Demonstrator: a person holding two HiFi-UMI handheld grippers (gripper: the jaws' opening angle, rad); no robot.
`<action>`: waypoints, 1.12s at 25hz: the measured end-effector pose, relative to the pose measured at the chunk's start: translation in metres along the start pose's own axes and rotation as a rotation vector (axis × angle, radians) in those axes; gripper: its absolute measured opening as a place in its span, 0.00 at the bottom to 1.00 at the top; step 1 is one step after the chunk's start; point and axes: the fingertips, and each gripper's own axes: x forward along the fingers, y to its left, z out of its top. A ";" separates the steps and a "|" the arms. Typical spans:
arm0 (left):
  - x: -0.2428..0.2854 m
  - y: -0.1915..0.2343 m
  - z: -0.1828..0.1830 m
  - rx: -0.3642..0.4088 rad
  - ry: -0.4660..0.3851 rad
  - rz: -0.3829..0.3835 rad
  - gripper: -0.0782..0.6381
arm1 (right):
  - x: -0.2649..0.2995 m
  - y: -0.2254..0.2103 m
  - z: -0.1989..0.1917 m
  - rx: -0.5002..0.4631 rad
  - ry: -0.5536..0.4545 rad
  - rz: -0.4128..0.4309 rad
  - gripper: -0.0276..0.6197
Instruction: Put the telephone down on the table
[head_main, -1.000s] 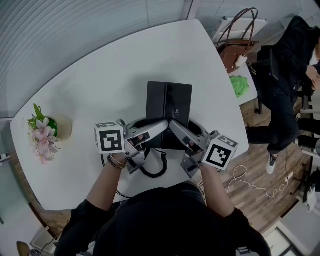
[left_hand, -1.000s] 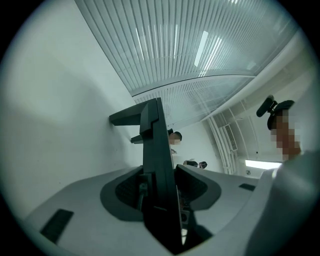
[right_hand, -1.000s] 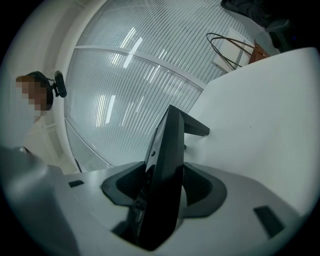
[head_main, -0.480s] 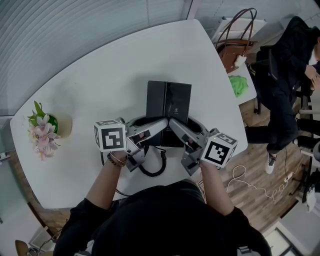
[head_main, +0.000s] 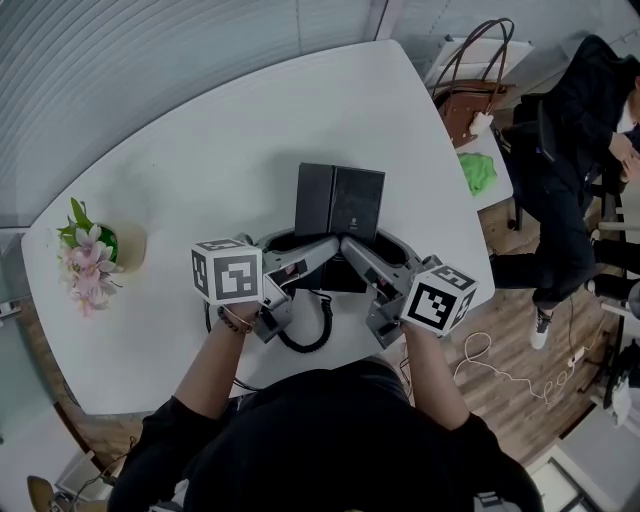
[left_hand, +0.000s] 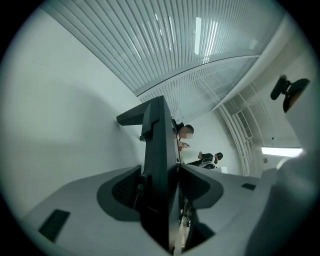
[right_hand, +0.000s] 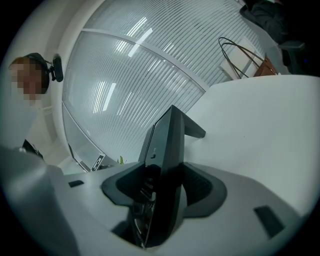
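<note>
The black telephone (head_main: 340, 205) rests on the white table (head_main: 220, 150), its near edge between both grippers. My left gripper (head_main: 322, 252) reaches it from the left. In the left gripper view the telephone (left_hand: 159, 150) stands on edge between the jaws, which have just been opening; a thin slit of light shows beside one pad. My right gripper (head_main: 352, 252) comes in from the right. In the right gripper view both pads press on the telephone (right_hand: 167, 145). A black coiled cord (head_main: 310, 335) loops on the table just below the grippers.
A small pot of pink flowers (head_main: 92, 258) stands at the table's left end. Past the right edge are a brown handbag (head_main: 475, 95), a green object (head_main: 480, 170) and a seated person in dark clothes (head_main: 575, 150). A white cable (head_main: 490, 365) lies on the wooden floor.
The left gripper's marker cube has shifted and turned slightly. The telephone and the right gripper have hardly moved.
</note>
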 end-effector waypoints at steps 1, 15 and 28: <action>0.000 0.000 0.000 -0.002 0.000 0.003 0.45 | 0.000 0.000 0.000 0.000 -0.002 0.002 0.38; -0.002 0.006 0.000 0.027 -0.008 0.089 0.49 | 0.000 -0.002 -0.001 -0.007 0.018 -0.010 0.37; -0.002 0.009 -0.003 0.066 0.007 0.157 0.49 | -0.001 -0.007 -0.005 -0.038 0.067 -0.035 0.37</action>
